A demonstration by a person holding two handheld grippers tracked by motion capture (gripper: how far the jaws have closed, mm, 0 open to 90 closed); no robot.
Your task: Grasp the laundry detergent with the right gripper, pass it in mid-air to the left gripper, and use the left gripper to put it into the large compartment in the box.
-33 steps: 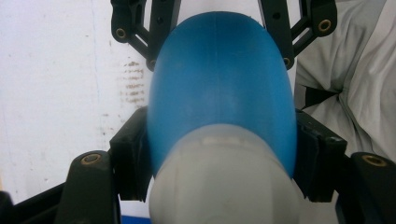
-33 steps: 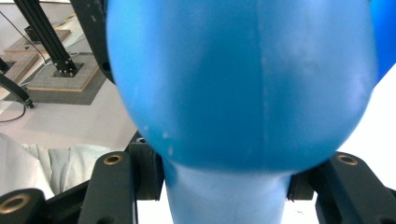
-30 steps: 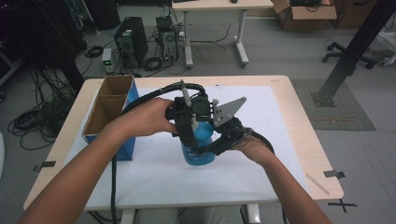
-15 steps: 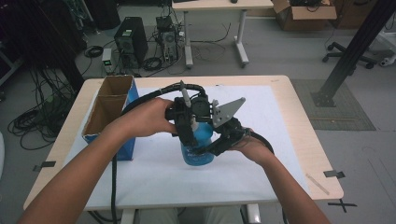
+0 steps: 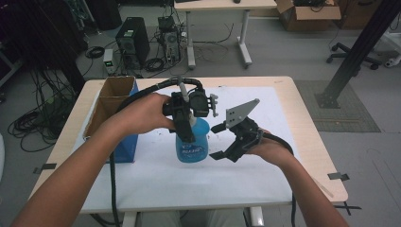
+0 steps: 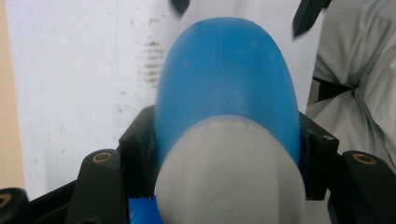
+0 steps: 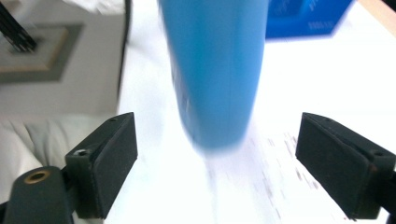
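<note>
holding the blue bottle (image 5: pixel 192 142) steady near its top with my left gripper (image 5: pixel 185 124) is the job now; i should keep that clamp firm and upright so it doesn't swing. its jaws press the bottle's upper part from both sides. my right gripper (image 5: pixel 218 141), just beside the bottle's lower body, has just been opening, jaws wide apart, touching nothing, the bottle ahead between them.

floor (image 5: pixel 293 52): grey carpet | desk (image 5: pixel 217 5) — far | computer tower (image 5: pixel 132 40), cables (image 5: pixel 38 123) — left
</note>
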